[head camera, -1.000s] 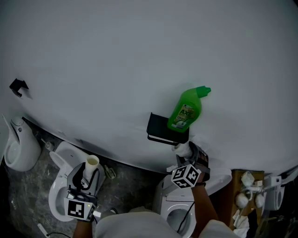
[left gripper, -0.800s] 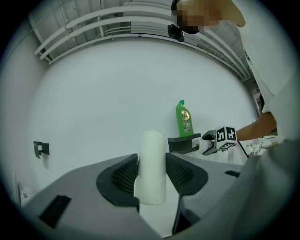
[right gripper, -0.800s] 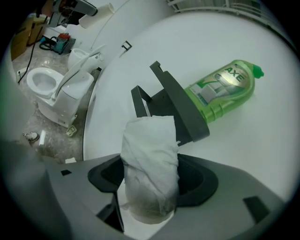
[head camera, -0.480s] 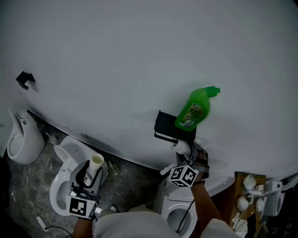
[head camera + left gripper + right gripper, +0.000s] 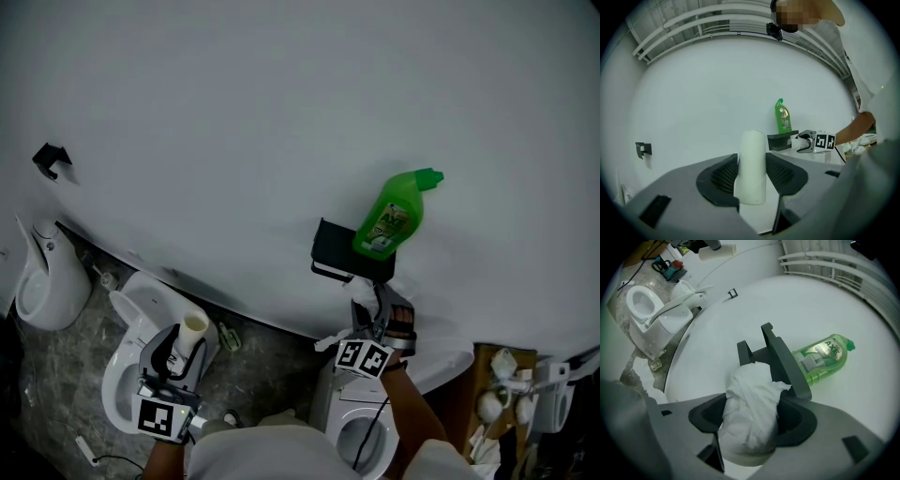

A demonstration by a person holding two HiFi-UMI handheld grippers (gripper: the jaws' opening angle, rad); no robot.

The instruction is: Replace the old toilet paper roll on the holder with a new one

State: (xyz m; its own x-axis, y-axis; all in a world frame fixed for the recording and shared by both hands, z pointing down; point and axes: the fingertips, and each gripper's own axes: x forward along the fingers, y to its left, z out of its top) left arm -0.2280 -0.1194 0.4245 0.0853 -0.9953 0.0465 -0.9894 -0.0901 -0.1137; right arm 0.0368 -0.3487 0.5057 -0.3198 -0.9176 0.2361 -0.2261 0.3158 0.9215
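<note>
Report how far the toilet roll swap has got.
Done: the old cardboard tube is off the holder, clamped in the left gripper. In hand: the right gripper, jaws closing, carries the new roll close to the holder. Left: mount that roll and get rid of the tube.

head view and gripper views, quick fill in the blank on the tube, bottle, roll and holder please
The jaws of the ___ gripper clamp the empty cardboard tube.
The bottle standing on the black holder is ___.
The holder is mounted on the ___.
The paper roll near the holder is ___.
Missing: left; green; wall; white.
</note>
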